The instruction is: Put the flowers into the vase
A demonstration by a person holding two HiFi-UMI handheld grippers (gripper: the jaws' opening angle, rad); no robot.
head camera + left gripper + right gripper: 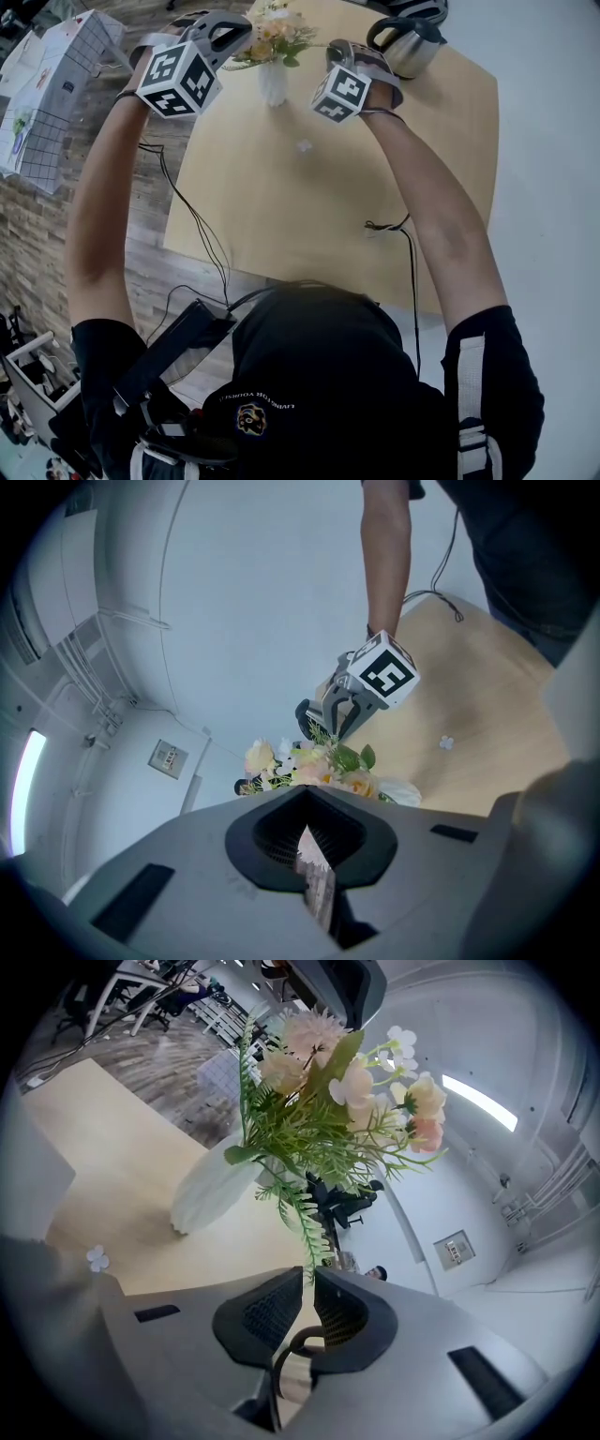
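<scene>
1. Just beyond the tips of the left gripper point(305, 797), the flowers point(314, 769) stand bunched in the white vase point(273, 84). Its fingers point(279, 832) are pressed fully together with nothing between them.
2. Straight above the right gripper point(308, 1274), a fern sprig point(298, 1213) hangs from the bunch. Its tip is pinched in the narrow slit between those fingers point(267, 1316).
3. Ahead and left of the right fingers, the vase rests on the table point(94, 1138). A loose white blossom point(97, 1258) lies farther left.

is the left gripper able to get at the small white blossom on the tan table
Probably yes: the small white blossom lies uncovered on the tan table; the left gripper, jaws shut, must open first.
</scene>
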